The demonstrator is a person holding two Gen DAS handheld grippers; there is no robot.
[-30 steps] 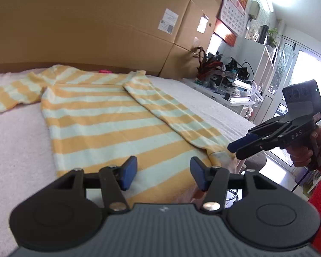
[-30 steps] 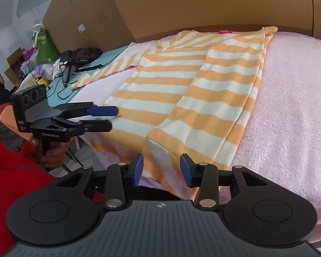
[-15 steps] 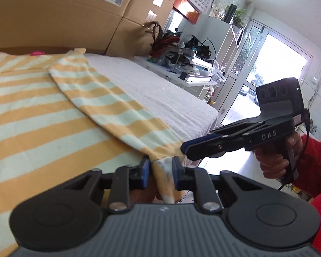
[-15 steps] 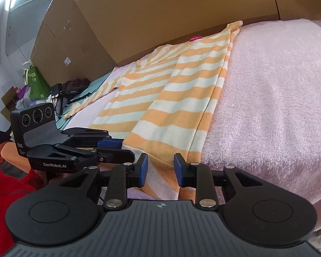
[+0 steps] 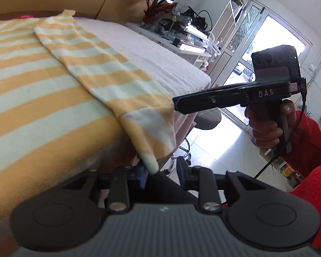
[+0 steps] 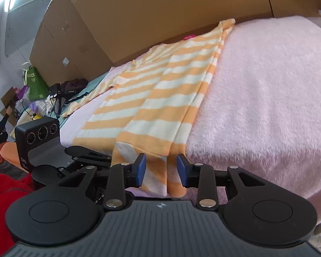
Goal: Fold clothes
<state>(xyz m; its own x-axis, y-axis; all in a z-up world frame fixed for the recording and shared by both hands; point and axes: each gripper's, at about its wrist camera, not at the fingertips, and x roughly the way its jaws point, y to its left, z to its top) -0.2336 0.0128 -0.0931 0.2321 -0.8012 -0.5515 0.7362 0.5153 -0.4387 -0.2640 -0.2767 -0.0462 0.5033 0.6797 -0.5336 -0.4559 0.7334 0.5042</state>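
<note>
The shirt (image 6: 160,98) has orange and white stripes. It lies flat on the pink blanket (image 6: 267,107), one sleeve (image 5: 100,72) folded over its body, the hem hanging over the edge.

Cardboard boxes (image 6: 160,17) wall the space beyond the jaws. Right of the left jaws, a cluttered white desk (image 5: 175,36) and bright glass doors (image 5: 267,49).
</note>
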